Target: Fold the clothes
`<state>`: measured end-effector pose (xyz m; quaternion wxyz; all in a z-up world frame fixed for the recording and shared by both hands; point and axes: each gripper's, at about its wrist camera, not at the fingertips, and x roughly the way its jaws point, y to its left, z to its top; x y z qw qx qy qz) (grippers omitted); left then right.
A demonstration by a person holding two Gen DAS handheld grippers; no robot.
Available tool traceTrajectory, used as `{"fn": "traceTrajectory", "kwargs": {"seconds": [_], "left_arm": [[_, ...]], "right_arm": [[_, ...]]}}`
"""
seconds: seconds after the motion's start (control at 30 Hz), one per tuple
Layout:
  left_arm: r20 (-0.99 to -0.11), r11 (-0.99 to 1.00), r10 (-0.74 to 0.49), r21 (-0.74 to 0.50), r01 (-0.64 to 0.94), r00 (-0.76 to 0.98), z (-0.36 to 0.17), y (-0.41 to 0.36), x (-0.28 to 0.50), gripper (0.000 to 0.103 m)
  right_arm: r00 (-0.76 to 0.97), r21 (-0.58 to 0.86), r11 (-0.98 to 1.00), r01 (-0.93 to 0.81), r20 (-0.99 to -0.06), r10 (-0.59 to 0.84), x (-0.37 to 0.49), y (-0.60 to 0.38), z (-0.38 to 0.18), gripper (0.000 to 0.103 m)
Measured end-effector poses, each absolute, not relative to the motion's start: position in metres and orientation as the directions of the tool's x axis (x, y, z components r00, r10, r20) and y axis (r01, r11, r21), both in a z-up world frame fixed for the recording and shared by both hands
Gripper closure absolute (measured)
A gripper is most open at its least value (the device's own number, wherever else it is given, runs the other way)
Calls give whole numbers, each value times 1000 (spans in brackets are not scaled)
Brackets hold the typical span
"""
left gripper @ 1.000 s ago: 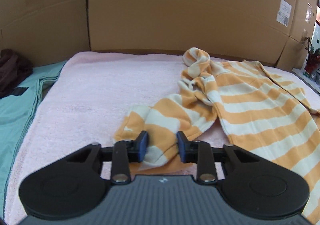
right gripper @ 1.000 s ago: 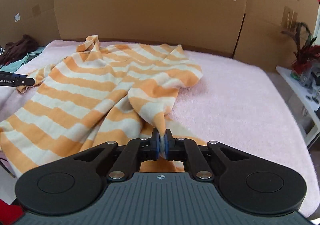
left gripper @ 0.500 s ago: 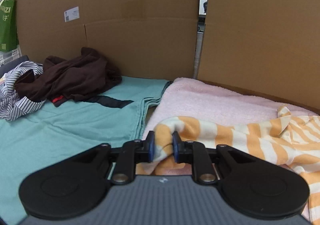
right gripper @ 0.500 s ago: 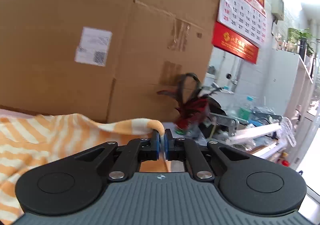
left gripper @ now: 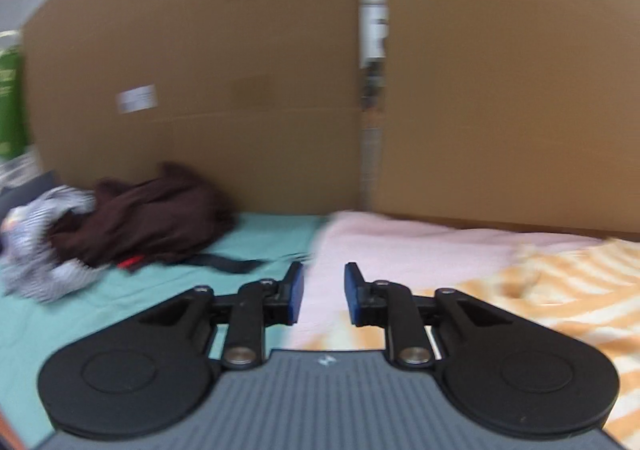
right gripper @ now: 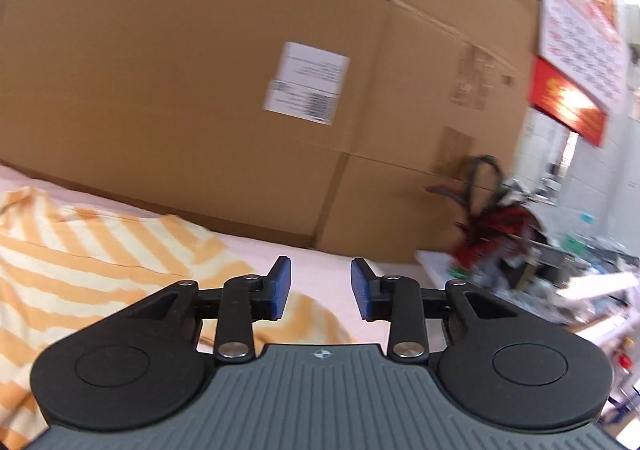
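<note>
Both claws, left claw [left gripper: 322,293] and right claw [right gripper: 319,288], gape empty over the flat striped shirt [right gripper: 80,250].

Orange-and-cream striped shirt [right gripper: 100,250] lies spread on pink towel [left gripper: 400,250].

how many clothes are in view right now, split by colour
orange and cream striped garment: 1
dark brown garment: 1
black and white striped garment: 1
total: 3
The teal sheet and pink towel are counted as bedding, not clothes. The views are blurred, so the pile at left may hide more.
</note>
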<state>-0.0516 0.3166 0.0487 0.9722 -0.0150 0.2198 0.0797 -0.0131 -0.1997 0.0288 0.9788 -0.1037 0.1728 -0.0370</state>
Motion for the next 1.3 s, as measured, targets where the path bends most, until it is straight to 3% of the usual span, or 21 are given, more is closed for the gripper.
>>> {"fn": "traceTrajectory", "kwargs": {"seconds": [0.07, 0.1, 0.27, 0.5, 0.6, 0.63, 0.67, 0.7, 0.77, 0.8, 0.83, 1.03, 1.3], "left_arm": [[-439, 999, 40, 28, -31, 897, 42, 280, -31, 59], [-445, 999, -14, 39, 35, 895, 39, 262, -21, 55], [-506, 982, -141, 39, 186, 851, 9, 207, 42, 53], [-581, 952, -224, 40, 302, 783, -28, 159, 118, 51], [-600, 954, -233, 10, 298, 765, -36, 161, 131, 72], [-600, 956, -234, 1, 294, 765, -37, 163, 133, 91], [-599, 957, -236, -8, 289, 765, -39, 165, 136, 103], [-596, 961, -241, -38, 273, 766, -39, 169, 137, 103], [-588, 960, -272, -110, 258, 762, -41, 177, 141, 103], [-584, 960, -273, -115, 255, 764, -42, 177, 141, 103], [-581, 960, -273, -119, 252, 767, -42, 177, 140, 103], [-560, 976, -198, -42, 212, 804, -42, 163, 149, 103], [-544, 987, -154, -52, 149, 825, -26, 169, 191, 103]], "right_arm": [[931, -212, 976, -50, -363, -31, 10, -182, 24, 65], [926, -217, 972, -87, -378, -2, 23, -173, 20, 64], [865, -214, 952, -218, -493, 87, 90, -136, -1, 59], [843, -307, 919, -246, -537, 47, 149, -116, -28, 54], [834, -271, 926, -264, -547, 78, 169, -121, -31, 49], [828, -261, 927, -271, -553, 86, 175, -121, -33, 49], [823, -252, 927, -277, -561, 93, 181, -120, -34, 49], [817, -244, 927, -283, -568, 100, 187, -119, -36, 51], [808, -201, 934, -294, -574, 131, 193, -120, -37, 66], [806, -181, 939, -292, -575, 139, 194, -120, -37, 92], [811, -178, 944, -278, -570, 132, 193, -119, -37, 102], [855, -155, 965, -212, -508, 106, 194, -132, -29, 103], [898, -102, 994, -37, -441, -12, 211, -148, -14, 103]]}}
